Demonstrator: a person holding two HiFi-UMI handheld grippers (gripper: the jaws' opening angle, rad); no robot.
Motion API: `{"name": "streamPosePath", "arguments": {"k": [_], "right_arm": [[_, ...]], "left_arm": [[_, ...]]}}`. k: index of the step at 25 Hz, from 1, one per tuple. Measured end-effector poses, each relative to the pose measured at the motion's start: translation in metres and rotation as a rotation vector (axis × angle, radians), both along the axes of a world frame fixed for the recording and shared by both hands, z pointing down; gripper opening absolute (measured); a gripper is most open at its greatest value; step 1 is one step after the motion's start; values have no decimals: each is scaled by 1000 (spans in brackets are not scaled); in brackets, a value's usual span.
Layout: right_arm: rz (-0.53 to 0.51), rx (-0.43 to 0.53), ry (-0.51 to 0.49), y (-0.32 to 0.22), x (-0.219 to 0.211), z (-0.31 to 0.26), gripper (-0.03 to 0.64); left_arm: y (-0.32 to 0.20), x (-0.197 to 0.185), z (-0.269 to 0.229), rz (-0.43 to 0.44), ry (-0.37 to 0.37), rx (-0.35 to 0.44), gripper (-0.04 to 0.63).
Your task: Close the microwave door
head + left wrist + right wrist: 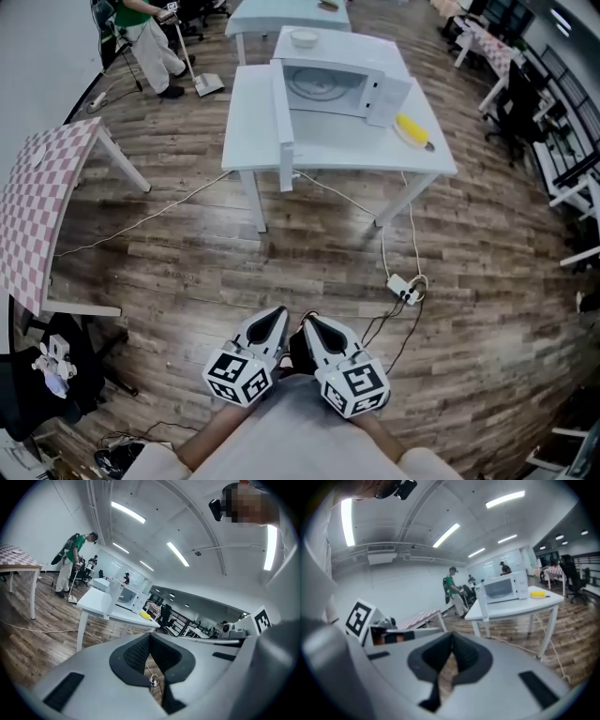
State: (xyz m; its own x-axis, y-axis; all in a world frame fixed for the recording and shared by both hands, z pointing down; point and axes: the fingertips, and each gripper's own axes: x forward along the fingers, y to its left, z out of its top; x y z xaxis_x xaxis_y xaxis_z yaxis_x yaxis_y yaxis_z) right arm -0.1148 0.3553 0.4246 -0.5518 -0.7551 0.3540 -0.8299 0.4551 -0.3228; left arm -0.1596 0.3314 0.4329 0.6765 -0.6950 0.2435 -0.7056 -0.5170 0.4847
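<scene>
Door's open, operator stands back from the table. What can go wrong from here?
1. The power strip and its cables lie on the floor between the person and the table: trip risk on approach.
2. The open microwave door juts out; a hard push may shift the microwave and the bowl on top.

The floor [169,272] is laid in wood-grain planks with a low sheen. The table [251,131] is finished in smooth matt white. The microwave [361,52] casing and its door [282,112] are seen in smooth white with a slight gloss. A checked covering [37,206], cloth by its look, is noted on a side table. The left gripper [150,635] and right gripper [451,637] are shelled in smooth matt grey plastic, with black textured pads [136,656].
</scene>
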Motion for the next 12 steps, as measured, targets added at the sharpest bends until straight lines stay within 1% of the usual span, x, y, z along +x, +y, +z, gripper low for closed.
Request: {"name": "streamPosePath", "arguments": {"k": [5, 12], "right_arm": [[-4, 6, -1, -28, 9, -2, 23], [-2, 20, -4, -58, 27, -8, 23]], "left_arm": [[-26, 5, -4, -3, -7, 3, 17], [-52, 22, -9, 1, -4, 5, 17]]}}
